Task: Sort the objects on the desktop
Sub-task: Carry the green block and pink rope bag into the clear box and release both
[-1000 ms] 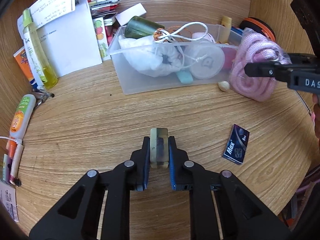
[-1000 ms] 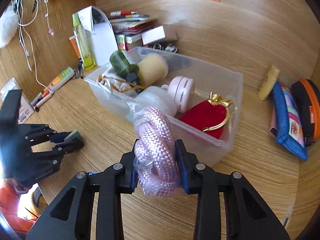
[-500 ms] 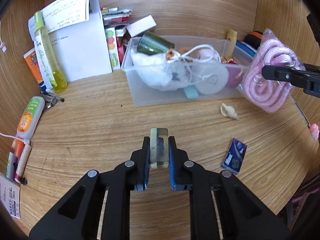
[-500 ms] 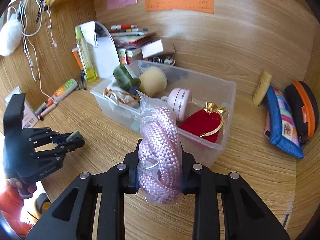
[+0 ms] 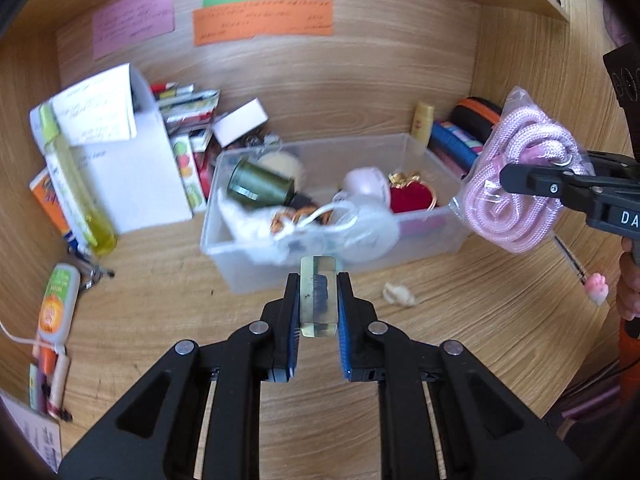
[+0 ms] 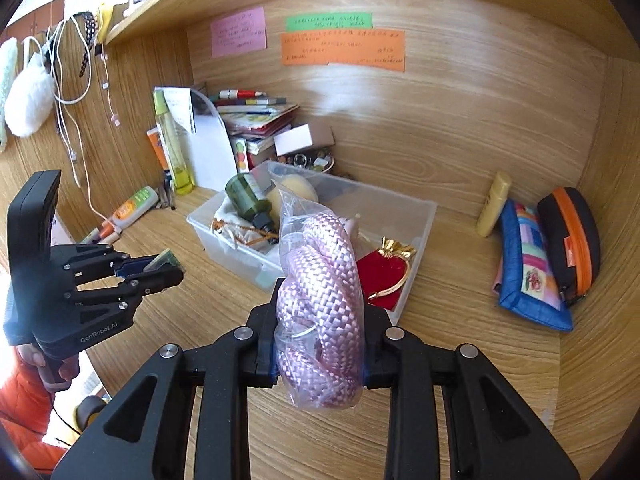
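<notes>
Clamping the soft, slippery bagged rope mid-coil, the right gripper holds firm; left gripper pinches a rigid block.

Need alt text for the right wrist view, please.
The right gripper is shut on a bagged coil of pink rope above a wooden desk, before a clear bin of small items. At left, the left gripper holds a small block.

Left gripper: I see black plastic linkage arms, round silver screws, blue pads; white "GenRobot.AI" lettering on its body.
Right gripper: my view shows the same black arms, silver screws.
Sleeve: orange, padded.
</notes>
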The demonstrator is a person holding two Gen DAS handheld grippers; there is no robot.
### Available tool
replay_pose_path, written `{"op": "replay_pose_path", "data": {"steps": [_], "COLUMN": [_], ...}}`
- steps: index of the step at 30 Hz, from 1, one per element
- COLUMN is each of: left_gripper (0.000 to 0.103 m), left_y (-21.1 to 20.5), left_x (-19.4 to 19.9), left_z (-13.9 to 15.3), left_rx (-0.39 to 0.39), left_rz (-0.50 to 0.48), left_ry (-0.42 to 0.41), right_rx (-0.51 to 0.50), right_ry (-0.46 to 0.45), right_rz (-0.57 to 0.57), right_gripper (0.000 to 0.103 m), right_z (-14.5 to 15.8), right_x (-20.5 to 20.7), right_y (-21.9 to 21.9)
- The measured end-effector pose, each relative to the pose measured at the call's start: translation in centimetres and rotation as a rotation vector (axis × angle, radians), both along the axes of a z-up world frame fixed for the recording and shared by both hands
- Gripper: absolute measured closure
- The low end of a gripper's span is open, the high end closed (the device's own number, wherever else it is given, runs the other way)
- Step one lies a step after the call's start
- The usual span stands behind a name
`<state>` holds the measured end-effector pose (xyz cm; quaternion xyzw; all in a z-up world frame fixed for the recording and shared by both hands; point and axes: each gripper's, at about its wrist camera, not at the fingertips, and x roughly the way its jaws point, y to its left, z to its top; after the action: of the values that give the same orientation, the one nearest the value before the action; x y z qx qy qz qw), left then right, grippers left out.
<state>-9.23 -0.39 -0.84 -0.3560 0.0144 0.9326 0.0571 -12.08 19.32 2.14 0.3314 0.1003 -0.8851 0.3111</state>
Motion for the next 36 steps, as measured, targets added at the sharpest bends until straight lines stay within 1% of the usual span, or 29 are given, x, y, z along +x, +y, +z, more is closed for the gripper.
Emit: {"op": "replay_pose_path", "data": {"steps": [3, 9, 14, 19, 29, 36], "left_gripper": [0.088, 0.088, 0.088, 0.088, 0.088, 0.088], "left_y": [0.3, 0.7, 1.0, 1.2, 1.3, 1.5], "left_x": [-0.6, -1.8, -3.5, -5.5, -9.6, -12.8], "left_z": [0.9, 2.7, 3.5, 3.9, 3.7, 2.4], "left_rx": [0.018, 0.023, 0.019, 0.013, 0.016, 0.015], "left_rz": [-0.033, -0.054, -0.070, -0.077, -0.087, -0.101], "left_ry": [-0.004, 0.014, 0.011, 0.011, -0.011, -0.048], "right_rx": [-0.005, -0.017, -0.017, -0.003, 0.016, 0.025], "right_ry": [0.017, 0.035, 0.036, 0.020, 0.002, -0.015], "right_rz": [-0.005, -0.016, -0.022, -0.027, -0.026, -0.030], "right_gripper": [0.078, 0.078, 0.078, 0.078, 0.078, 0.078], "right_z": [0.9, 2.1, 2.4, 1.9, 1.2, 0.5], "right_x": [-0.1, -1.3, -2.8, -4.8, -7.6, -10.0], "right_y": [0.3, 0.6, 0.3, -0.5, -1.8, -2.6]}}
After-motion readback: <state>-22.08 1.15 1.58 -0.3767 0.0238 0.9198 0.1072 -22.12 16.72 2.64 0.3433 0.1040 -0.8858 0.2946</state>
